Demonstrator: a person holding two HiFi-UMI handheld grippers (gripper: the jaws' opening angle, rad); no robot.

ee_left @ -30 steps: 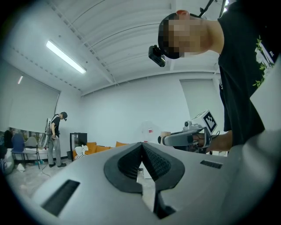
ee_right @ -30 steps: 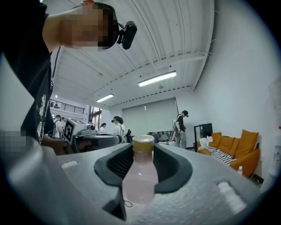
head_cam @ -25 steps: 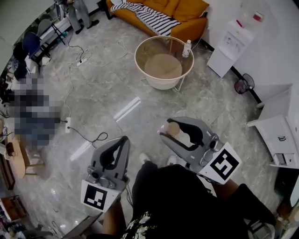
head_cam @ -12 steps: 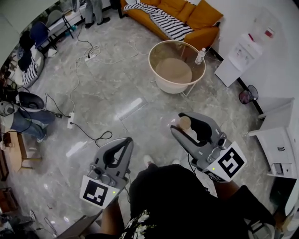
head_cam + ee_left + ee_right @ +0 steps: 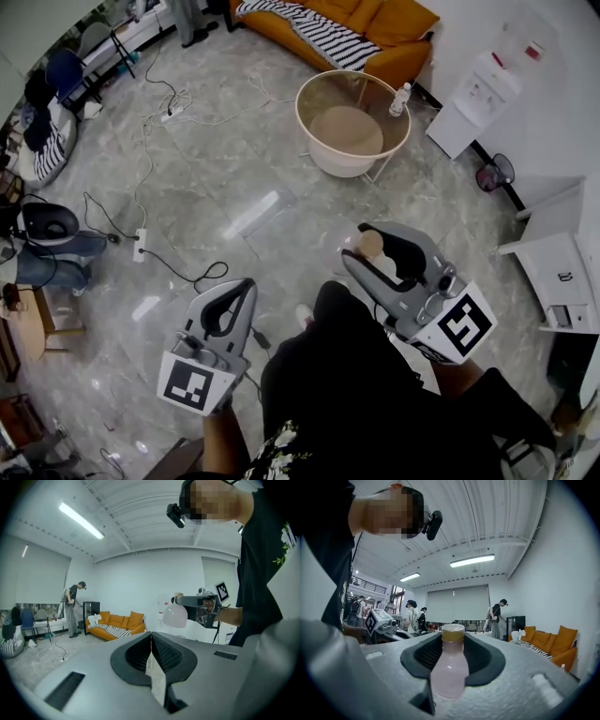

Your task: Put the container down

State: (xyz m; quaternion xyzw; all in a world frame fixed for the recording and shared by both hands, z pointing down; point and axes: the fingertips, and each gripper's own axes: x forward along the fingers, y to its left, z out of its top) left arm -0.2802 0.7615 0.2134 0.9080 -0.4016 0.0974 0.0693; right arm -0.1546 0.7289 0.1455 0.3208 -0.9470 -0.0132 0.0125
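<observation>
The container is a pale pink bottle (image 5: 371, 246) with a tan cap. It stands upright between the jaws of my right gripper (image 5: 356, 246), which is shut on it and carried in the air above the grey floor. In the right gripper view the bottle (image 5: 449, 672) fills the gap of the right gripper (image 5: 452, 641), cap upward. My left gripper (image 5: 247, 283) is held lower at the left, shut with nothing in it. The left gripper view shows the left gripper (image 5: 151, 637) with its pads together. Beyond them is the bottle (image 5: 175, 616) held by the right gripper (image 5: 183, 601).
A round glass-topped table (image 5: 309, 84) stands ahead, with a clear bottle (image 5: 401, 98) beside it. Behind is an orange sofa (image 5: 384, 23). A white water dispenser (image 5: 473, 98) and a white cabinet (image 5: 562, 272) line the right wall. Cables (image 5: 178, 272) trail over the floor at the left.
The person has stepped across the floor, carrying both grippers along, and a leg now shows between them. The left gripper sits a little lower. Both grips are unchanged.
</observation>
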